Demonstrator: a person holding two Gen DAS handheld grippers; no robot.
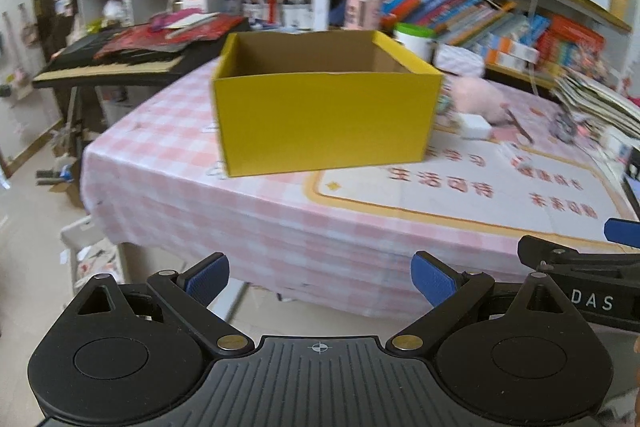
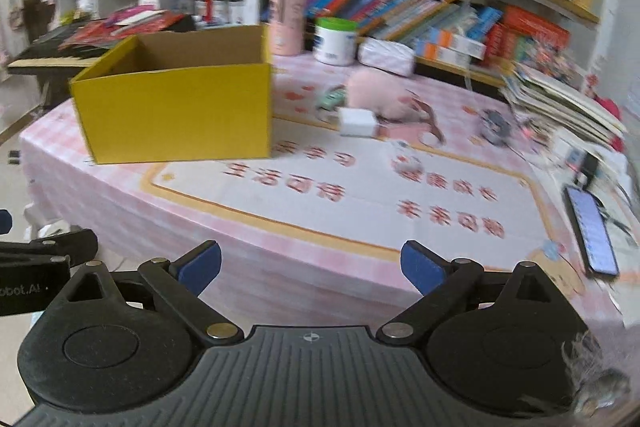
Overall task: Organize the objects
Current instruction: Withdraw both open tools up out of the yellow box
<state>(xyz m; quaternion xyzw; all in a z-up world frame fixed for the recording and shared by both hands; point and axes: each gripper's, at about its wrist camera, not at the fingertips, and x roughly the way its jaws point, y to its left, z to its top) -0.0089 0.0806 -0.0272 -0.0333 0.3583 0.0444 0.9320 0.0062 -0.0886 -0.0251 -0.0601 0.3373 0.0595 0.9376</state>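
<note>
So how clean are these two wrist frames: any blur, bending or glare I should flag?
Left wrist view: the yellow box and table text are smeared by motion blur, while the left gripper is sharp; shelves bow from the fisheye. Right wrist view: the same blur, worst on the white charger and pink plush; the right gripper is crisp. Lighting is soft, with no harsh glare.

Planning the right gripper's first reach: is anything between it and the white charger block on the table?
Nothing visible. The right gripper is open and empty, with only bare tablecloth up to the white charger block; the yellow box sits off left.
</note>
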